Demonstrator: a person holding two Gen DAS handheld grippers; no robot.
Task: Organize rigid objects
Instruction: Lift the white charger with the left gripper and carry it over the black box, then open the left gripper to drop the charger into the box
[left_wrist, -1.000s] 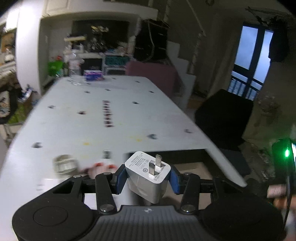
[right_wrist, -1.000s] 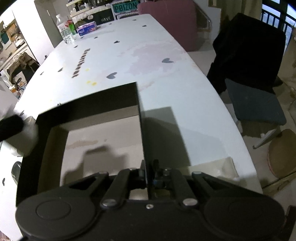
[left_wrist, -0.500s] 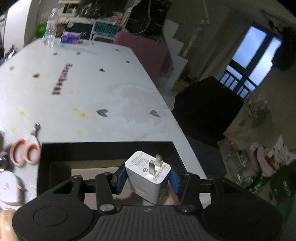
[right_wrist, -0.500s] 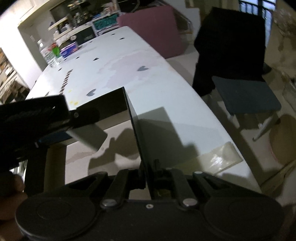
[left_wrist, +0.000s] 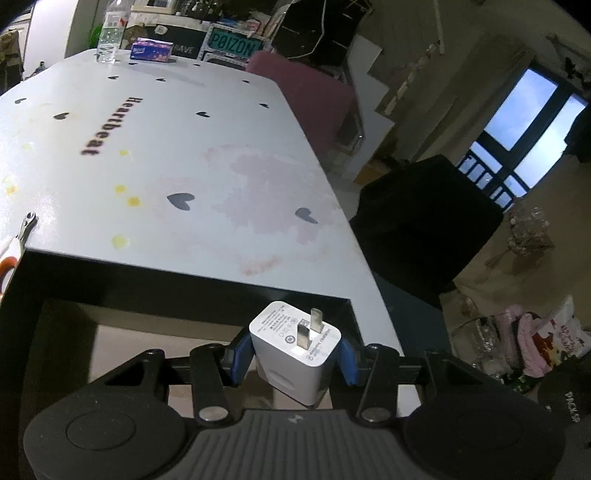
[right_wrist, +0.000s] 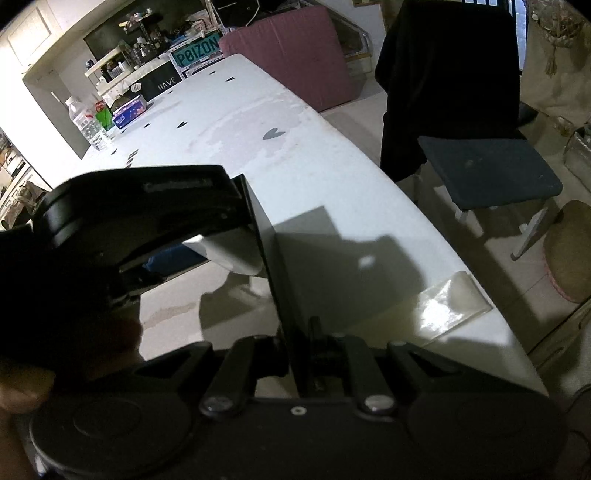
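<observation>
While the left gripper (left_wrist: 293, 363) clamps a white charger (left_wrist: 295, 350) above the black box (left_wrist: 184, 291), scissors (left_wrist: 14, 240) are cut off at the left edge. From the right wrist, the right gripper (right_wrist: 301, 354) pinches the box wall (right_wrist: 277, 288); the charger is mostly hidden.

Charger (left_wrist: 295, 354) is seen as smooth white semi-gloss plastic with bare metal prongs, gripped by blue rubbery-looking pads (left_wrist: 238, 356). Box wall (right_wrist: 275, 266) reads glossy black, its floor matt pale card. Table (left_wrist: 184, 147) is covered in smooth white printed sheet.
</observation>
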